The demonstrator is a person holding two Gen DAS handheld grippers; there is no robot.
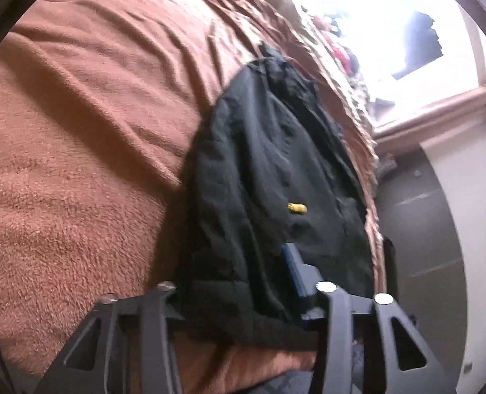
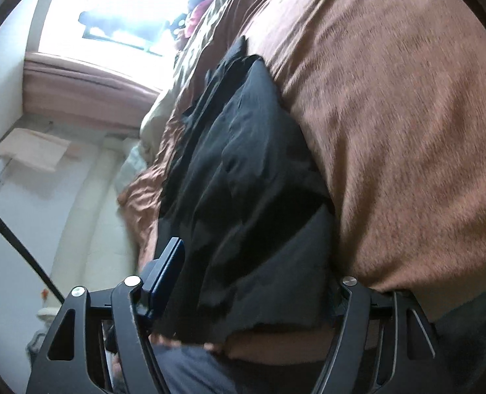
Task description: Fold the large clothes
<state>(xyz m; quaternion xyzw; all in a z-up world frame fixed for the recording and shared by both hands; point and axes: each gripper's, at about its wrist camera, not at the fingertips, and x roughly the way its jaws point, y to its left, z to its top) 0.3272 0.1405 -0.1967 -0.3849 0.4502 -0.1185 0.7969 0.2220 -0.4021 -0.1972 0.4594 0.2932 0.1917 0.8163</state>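
Black padded jacket (image 1: 269,177) centre frame on brown fleece blanket (image 1: 78,131): soft, bulky, slippery-looking, best pinched at near hem; left gripper (image 1: 243,290) and right gripper (image 2: 243,282) spread wide, straddling hem, clamping nothing.

Both the left gripper (image 1: 239,282) and right gripper (image 2: 252,262) had black cut-out linkage arms, silver round screw heads, and dark blue finger pads (image 1: 297,272).

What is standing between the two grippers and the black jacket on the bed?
Nothing visible. The black jacket lies on the brown blanket, and its near edge already sits between the open fingers of the left gripper and the right gripper.
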